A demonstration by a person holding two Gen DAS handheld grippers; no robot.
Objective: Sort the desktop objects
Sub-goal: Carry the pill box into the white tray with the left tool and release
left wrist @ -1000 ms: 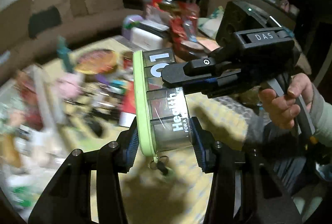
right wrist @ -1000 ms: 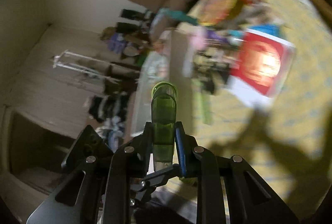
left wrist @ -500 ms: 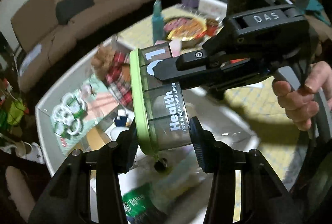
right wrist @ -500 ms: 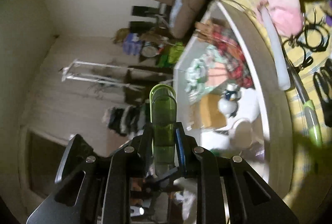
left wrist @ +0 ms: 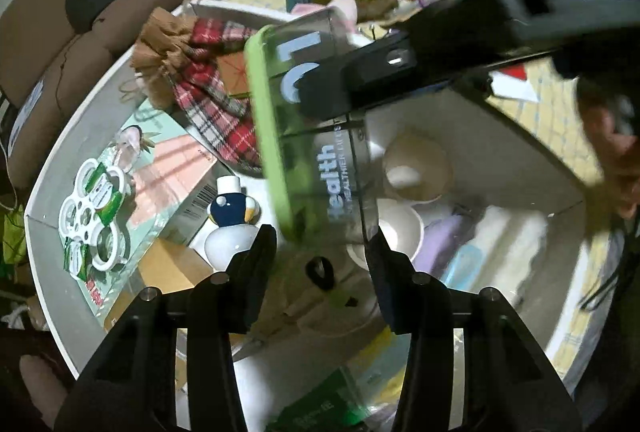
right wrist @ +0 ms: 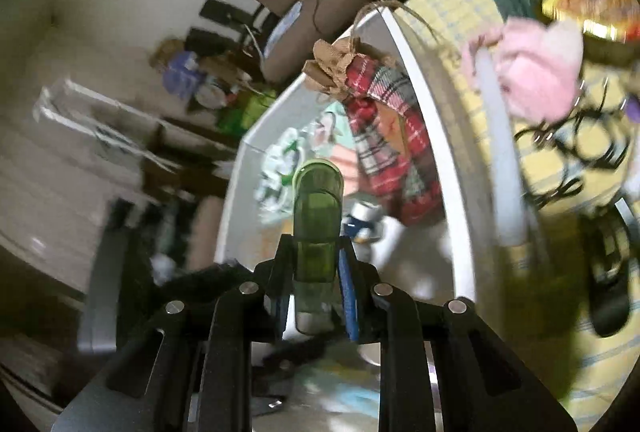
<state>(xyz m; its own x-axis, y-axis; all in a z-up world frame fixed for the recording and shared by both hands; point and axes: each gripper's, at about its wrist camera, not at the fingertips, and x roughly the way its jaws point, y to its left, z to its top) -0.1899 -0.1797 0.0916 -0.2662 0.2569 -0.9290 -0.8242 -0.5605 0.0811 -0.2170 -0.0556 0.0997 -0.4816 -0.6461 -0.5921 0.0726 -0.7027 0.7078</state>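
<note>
Black grippers (left wrist: 320, 252), silver screws, blue-padded jaws

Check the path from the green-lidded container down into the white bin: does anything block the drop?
No barrier sits between them. The green-lidded container, gripped by the right gripper, hangs directly over the open white bin. Below it, though, the floor is crowded: paper cups and a small figurine lie under the landing spot.

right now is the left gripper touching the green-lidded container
Apart. In the left wrist view the left gripper is open, with gaps between both fingers and the green-lidded container; the right gripper alone clamps it.
</note>
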